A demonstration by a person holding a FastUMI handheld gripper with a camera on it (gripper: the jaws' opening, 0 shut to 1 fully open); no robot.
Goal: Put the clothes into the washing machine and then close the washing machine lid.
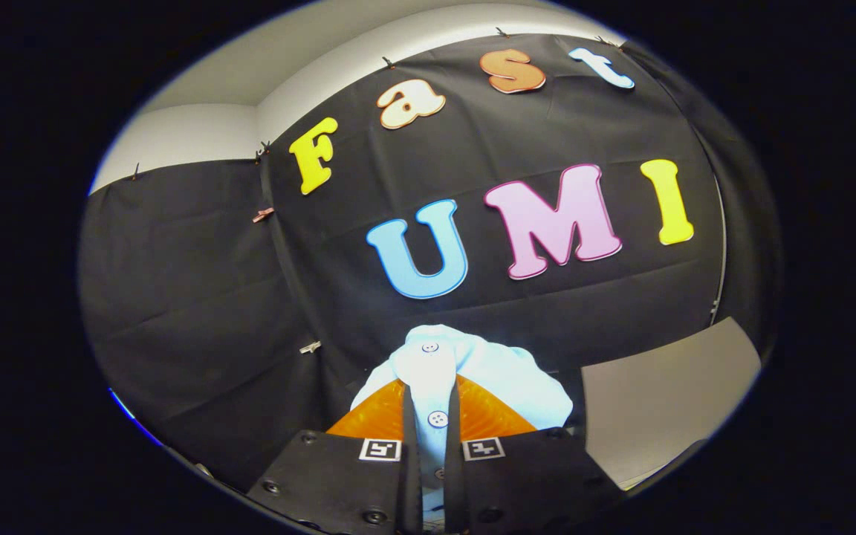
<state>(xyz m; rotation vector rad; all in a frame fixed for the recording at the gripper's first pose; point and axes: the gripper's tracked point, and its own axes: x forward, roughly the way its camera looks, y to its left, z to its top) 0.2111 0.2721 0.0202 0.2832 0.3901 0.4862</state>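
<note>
My gripper [432,416] is shut on a pale blue shirt [472,371]. The shirt's button strip, with white buttons, is pinched between the two fingers and bunches up just above their tips. The cloth spills out to both sides behind the fingers. I am held high, facing the booth's black cloth wall.
A grey flat panel [658,401] lies to the right of the fingers, low against the black wall. The wall's cloth is clipped along its top edge and at a corner seam to the left. White room wall shows above the cloth.
</note>
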